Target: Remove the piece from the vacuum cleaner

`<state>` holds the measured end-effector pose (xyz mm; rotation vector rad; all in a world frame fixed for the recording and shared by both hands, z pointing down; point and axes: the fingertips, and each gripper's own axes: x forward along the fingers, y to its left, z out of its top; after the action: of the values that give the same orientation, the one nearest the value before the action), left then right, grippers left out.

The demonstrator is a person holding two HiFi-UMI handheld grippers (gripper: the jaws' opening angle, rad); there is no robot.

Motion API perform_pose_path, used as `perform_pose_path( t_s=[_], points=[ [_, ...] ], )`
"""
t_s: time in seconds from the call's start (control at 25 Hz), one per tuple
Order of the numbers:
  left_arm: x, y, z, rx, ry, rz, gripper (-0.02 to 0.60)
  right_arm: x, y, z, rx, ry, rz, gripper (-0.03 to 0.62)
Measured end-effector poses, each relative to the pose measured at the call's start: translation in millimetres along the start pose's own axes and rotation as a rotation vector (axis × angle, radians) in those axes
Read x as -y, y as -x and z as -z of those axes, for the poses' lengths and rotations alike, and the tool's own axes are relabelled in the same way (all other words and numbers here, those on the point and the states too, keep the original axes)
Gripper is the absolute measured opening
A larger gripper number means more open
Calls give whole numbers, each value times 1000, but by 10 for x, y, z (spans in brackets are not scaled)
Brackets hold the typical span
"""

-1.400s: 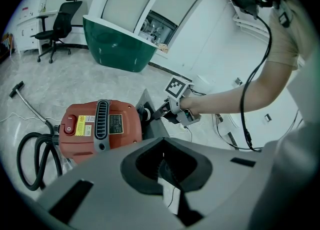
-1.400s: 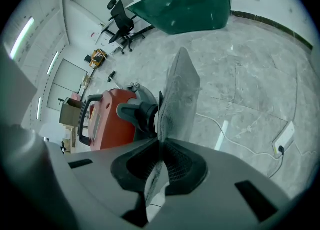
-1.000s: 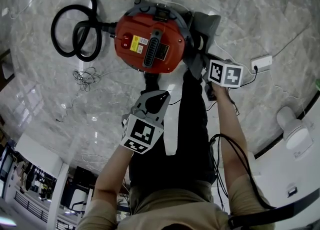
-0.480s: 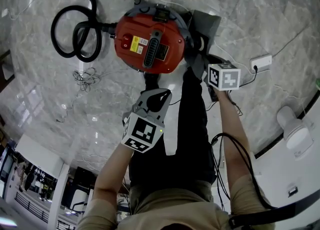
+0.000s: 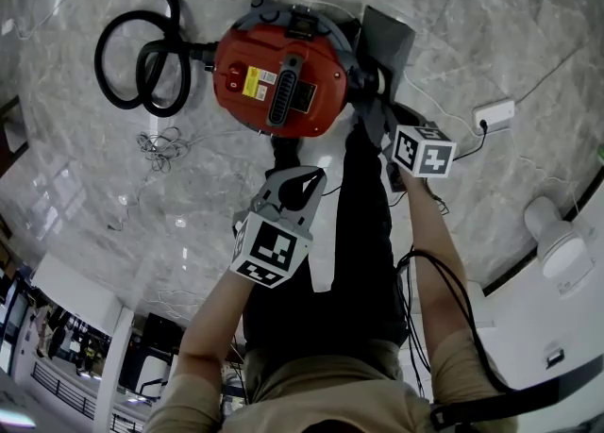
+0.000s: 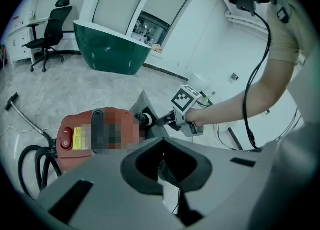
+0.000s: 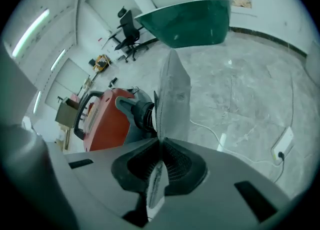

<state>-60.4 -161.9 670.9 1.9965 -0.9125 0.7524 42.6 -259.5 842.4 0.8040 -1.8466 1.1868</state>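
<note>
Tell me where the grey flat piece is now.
In the head view, the grey flat piece stands just to the right of the red vacuum cleaner, clamped in the right gripper.

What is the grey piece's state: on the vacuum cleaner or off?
On, it appears: the grey piece meets the vacuum cleaner's black collar, with the right gripper shut on it.

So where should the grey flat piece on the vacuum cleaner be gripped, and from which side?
By its free edge, from the side away from the vacuum cleaner: the grey flat piece is a thin sheet plugged in by a black collar. The right tongs are shut on that edge, one jaw per face.
</note>
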Motion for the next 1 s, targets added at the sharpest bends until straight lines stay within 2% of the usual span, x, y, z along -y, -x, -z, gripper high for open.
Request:
perform_pose_path(
  t_s=[0.08,0.32,0.44,0.52,0.68,0.72,1.0],
  points=[
    [11,-19,5,-2,2,1,5,4,4,0,-6,-17,-4,25],
    [-18,-48,-76,24,56,-1,5,9,11,-6,-3,110,23,25],
    [-33,-47,-119,36,56,-7,5,24,12,1,17,77,21,25],
    [-30,-36,-111,35,52,-7,5,27,7,2,42,-49,-27,25],
    [3,-15,-29,21,49,-4,5,34,8,4,96,-563,-232,35],
    [7,-12,-10,17,46,-4,5,35,3,4,94,-648,-266,37],
    [-12,34,31,20,52,-14,5,40,21,40,45,-961,-386,41]
  ],
)
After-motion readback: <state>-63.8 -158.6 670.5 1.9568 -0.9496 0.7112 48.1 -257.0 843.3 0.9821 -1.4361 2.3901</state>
